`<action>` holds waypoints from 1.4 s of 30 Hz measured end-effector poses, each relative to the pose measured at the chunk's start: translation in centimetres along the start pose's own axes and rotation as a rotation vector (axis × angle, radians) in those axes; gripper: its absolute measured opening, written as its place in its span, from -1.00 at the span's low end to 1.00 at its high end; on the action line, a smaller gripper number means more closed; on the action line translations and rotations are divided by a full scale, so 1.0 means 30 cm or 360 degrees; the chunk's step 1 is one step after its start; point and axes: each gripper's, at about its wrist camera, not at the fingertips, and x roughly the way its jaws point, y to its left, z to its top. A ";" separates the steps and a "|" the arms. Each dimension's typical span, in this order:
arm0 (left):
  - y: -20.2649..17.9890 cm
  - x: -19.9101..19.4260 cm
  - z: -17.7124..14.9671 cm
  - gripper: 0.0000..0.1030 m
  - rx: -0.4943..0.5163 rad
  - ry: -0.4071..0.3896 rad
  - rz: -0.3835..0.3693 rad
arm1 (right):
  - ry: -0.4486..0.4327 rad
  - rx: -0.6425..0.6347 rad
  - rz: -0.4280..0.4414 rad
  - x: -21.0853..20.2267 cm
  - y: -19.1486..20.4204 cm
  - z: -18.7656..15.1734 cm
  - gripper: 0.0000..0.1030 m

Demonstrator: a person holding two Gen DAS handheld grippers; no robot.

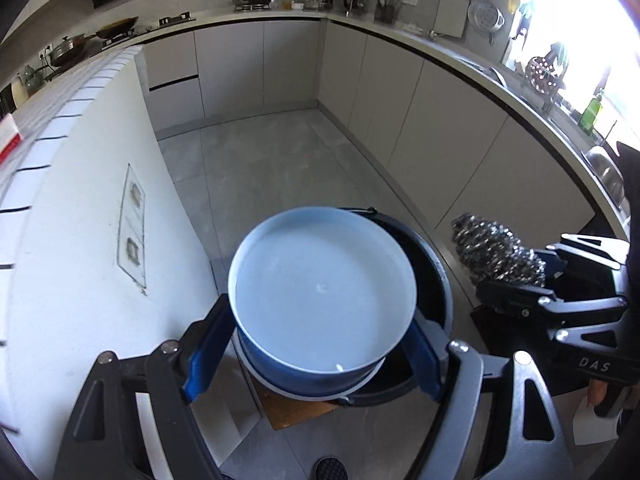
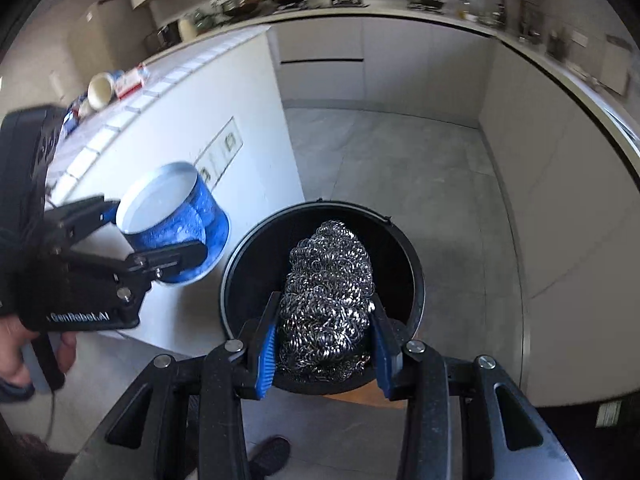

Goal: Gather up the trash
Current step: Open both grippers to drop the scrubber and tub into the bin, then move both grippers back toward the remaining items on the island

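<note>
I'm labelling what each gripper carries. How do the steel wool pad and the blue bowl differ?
The steel wool is a tangled silver wire ball; the blue bowl is smooth, rigid, pale inside and mottled blue outside. The wool sits in the right gripper, the bowl in the left gripper. The bowl looks far wider. Both are held over the black bin.

The steel scourer (image 2: 326,300) is held above the trash bin (image 2: 416,276); the bowl (image 2: 172,220) is held left of it.

- Grey tiled floor (image 1: 256,168) carries a brown mat (image 1: 294,406).
- A black bin (image 2: 320,216) stands on the mat.
- White counter (image 2: 168,76) holds a cup (image 2: 100,89) and a red-white box (image 2: 129,82).
</note>
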 end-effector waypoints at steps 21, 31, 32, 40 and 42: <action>0.033 0.078 -0.081 0.84 -0.0193 0.0102 0.0218 | 0.0053 0.0178 -0.0182 0.191 -0.115 -0.020 1.00; 0.021 -0.094 -0.082 0.84 -0.0187 -0.0033 0.0246 | -0.0047 0.0192 -0.0244 0.053 -0.037 0.019 1.00; 0.023 -0.119 -0.075 0.84 -0.0188 -0.0053 0.0247 | -0.0061 0.0194 -0.0245 0.033 -0.027 0.022 1.00; 0.048 -0.280 -0.050 0.84 -0.0207 -0.0181 0.0232 | -0.0183 0.0220 -0.0282 -0.121 0.075 0.052 1.00; 0.073 -0.334 -0.051 0.84 -0.0220 -0.0220 0.0232 | -0.0215 0.0222 -0.0285 -0.162 0.106 0.065 1.00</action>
